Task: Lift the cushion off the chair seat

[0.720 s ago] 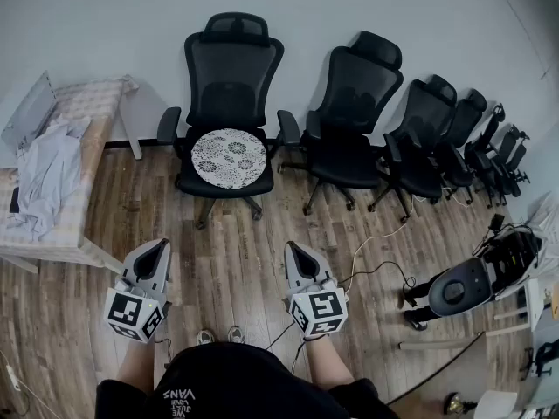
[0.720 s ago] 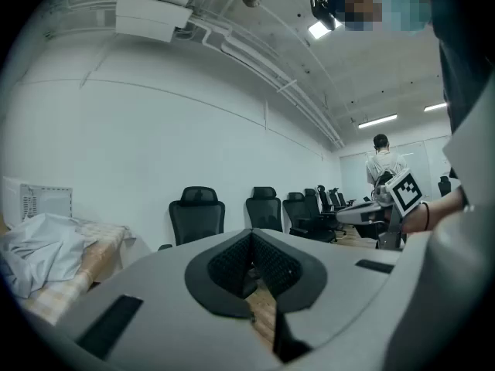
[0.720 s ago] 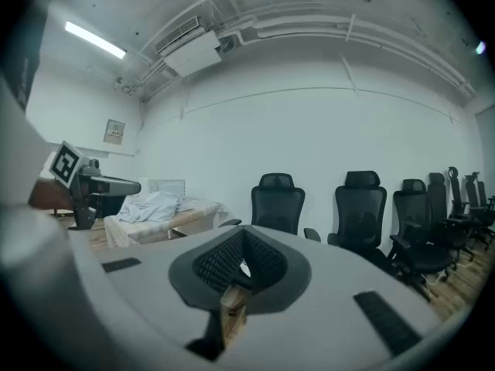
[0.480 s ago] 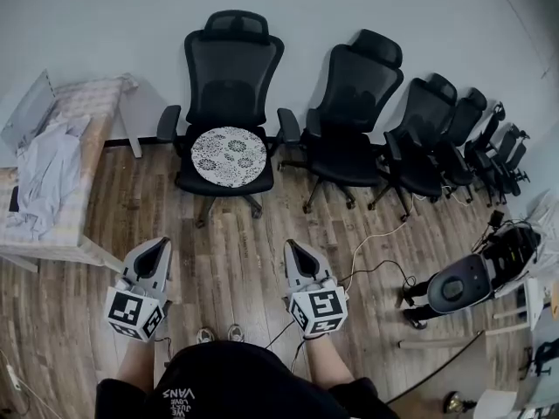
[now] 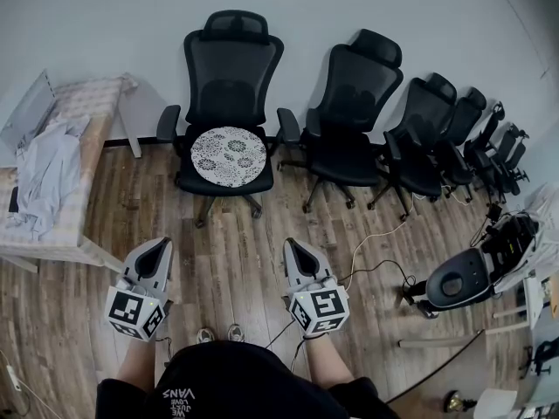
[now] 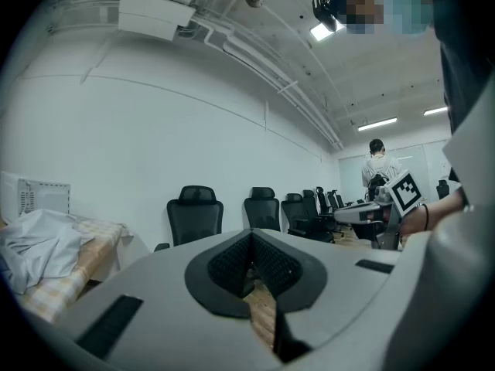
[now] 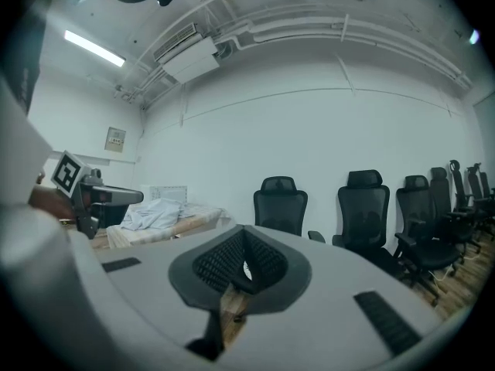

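Both claws, left (image 5: pixel 158 250) and right (image 5: pixel 293 251), pressed together, empty; cushion (image 5: pixel 228 157) on chair (image 5: pixel 229 103) well ahead.

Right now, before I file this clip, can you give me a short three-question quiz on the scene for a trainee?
1. True or false: the cushion has been lifted off the seat of its chair.
2. The jaws of the left gripper and the right gripper are: A) wide open; B) shut with nothing between them; C) shut on the cushion.
3. Counting from the left in the head view, which chair in the row carries the cushion?

Key: 1. False, it lies on the seat. 2. B. 3. The first, the leftmost one.
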Available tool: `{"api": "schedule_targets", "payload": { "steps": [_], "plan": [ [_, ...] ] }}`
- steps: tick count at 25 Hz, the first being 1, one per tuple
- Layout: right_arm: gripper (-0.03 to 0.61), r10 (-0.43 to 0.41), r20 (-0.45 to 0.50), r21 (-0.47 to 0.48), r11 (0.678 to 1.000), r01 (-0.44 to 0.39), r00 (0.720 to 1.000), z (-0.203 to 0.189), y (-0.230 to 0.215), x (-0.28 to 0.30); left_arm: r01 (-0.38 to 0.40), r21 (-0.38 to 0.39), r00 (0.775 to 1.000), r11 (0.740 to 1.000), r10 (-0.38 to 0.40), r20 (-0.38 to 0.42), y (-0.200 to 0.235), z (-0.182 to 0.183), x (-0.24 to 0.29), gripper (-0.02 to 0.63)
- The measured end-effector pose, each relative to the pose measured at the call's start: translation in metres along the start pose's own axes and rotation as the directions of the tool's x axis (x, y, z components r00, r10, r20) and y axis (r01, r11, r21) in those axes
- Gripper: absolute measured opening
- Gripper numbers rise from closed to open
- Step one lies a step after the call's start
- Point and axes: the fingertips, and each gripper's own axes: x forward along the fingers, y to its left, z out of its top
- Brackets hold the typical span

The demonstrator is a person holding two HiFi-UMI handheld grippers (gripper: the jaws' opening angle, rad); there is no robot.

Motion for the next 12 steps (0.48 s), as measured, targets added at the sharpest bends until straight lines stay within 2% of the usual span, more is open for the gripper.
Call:
{"api": "schedule_targets", "payload": {
  "steps": [12],
  "plan": [
    [0.017, -0.04, 0.002, -0.003, 0.999, 0.04, 0.999, -0.001, 0.017, 0.0, 0.033, -0.001, 0.999, 0.999, -0.033, 0.006, 0.013, -0.004, -0.009, 0.011]
  ]
}}
